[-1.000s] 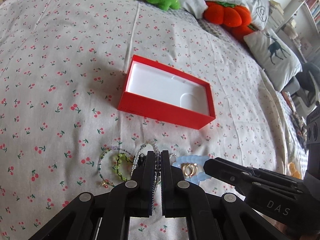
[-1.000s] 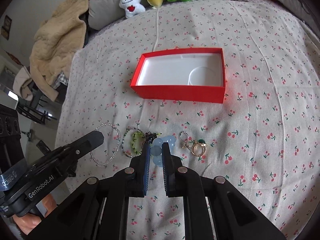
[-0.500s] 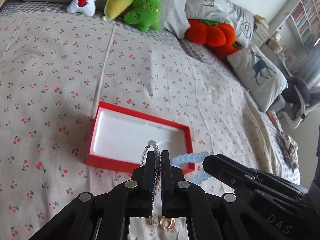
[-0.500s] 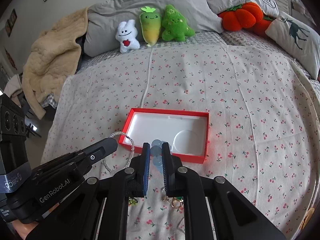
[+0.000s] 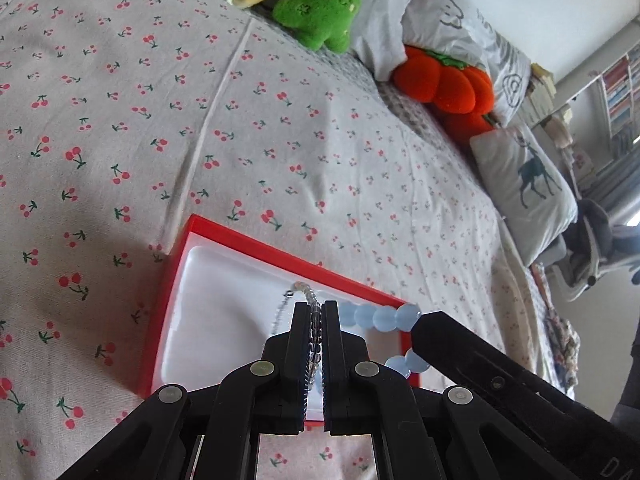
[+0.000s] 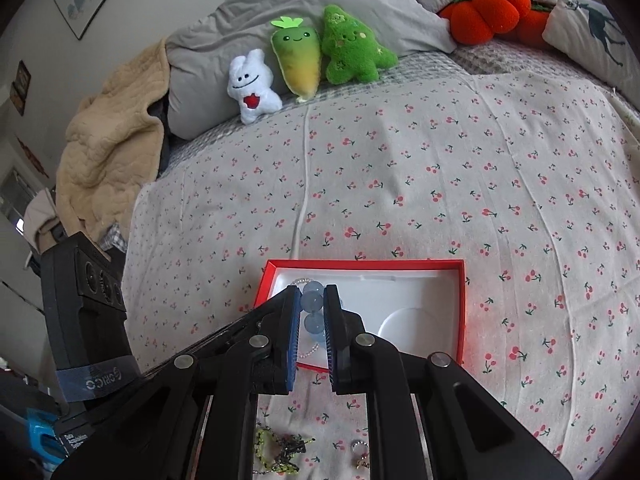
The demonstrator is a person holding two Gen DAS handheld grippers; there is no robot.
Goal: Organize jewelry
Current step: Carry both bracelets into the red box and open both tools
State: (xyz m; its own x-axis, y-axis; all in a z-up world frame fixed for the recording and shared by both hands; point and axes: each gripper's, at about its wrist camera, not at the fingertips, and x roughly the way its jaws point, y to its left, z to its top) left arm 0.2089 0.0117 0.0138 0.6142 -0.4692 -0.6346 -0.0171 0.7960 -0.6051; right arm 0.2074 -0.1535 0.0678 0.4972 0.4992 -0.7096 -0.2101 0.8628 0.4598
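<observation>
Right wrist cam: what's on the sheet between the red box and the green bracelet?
Nothing: bare cherry-print sheet between red box and green bracelet in right wrist view.

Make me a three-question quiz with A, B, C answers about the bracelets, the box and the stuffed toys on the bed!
1. Where is the blue bead bracelet?
A. on the pillow
B. held over the red box
C. on the floor

2. How many plush toys sit in a row by the grey pillow?
A. one
B. five
C. three

3. What is the left gripper doing?
A. gripping a clear bead bracelet
B. hanging open with nothing in it
C. gripping a ring

Answers:
1. B, the right gripper pinches it above the box.
2. C, white, yellow-green and green toys.
3. A, beads show between its closed fingers.
</observation>
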